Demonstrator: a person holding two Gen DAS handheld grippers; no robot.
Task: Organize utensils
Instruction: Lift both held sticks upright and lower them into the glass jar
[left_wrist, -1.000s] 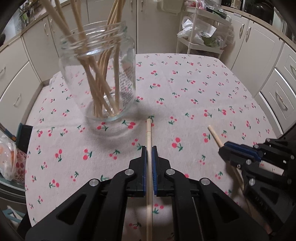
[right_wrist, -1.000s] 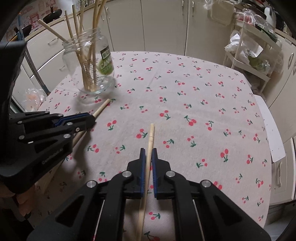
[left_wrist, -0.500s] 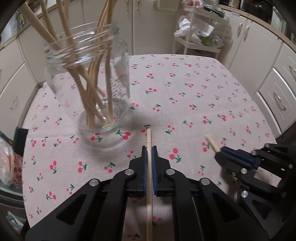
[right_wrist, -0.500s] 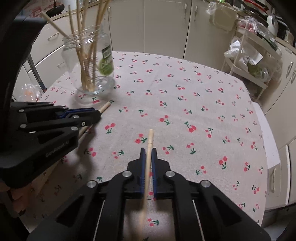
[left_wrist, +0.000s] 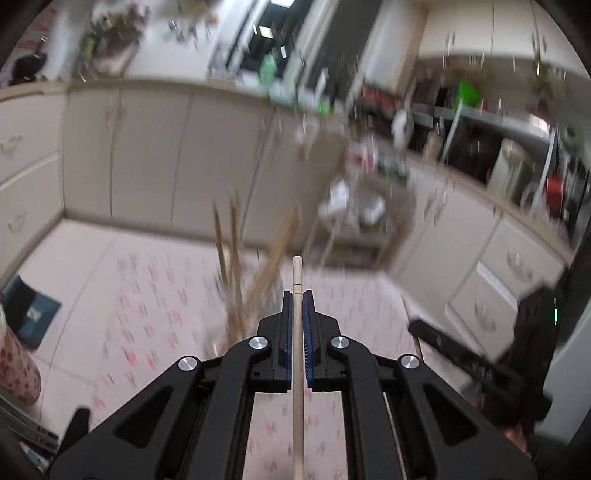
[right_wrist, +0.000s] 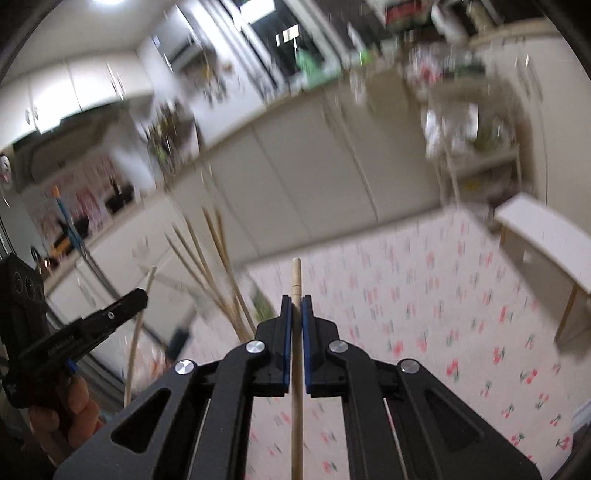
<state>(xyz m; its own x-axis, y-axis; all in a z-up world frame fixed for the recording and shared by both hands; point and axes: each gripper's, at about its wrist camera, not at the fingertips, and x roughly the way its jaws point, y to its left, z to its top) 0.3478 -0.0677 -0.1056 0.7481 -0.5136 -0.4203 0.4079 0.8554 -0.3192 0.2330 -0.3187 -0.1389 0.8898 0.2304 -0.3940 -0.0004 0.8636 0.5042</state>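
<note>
Now we hold both pairs of jaws nearly closed, each pinching a wooden stick: the left gripper (left_wrist: 297, 295) on one chopstick (left_wrist: 297, 273), the right gripper (right_wrist: 296, 299) on another chopstick (right_wrist: 296, 275), tips poking past the pads. Blurred bundled sticks (left_wrist: 236, 280) stand just left of ours, above the cherry-print tablecloth (right_wrist: 424, 295), which lies clear to our right.

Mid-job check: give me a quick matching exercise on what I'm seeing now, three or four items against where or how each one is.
Items:
1. left gripper
2. right gripper
3. bundle of sticks
4. cherry-print tablecloth

States:
A. spread over the table
B. standing up, left of the held stick
C. shut on a wooden stick, left wrist view
D. shut on a wooden stick, right wrist view

Pairs: 1-C, 2-D, 3-B, 4-A
</note>
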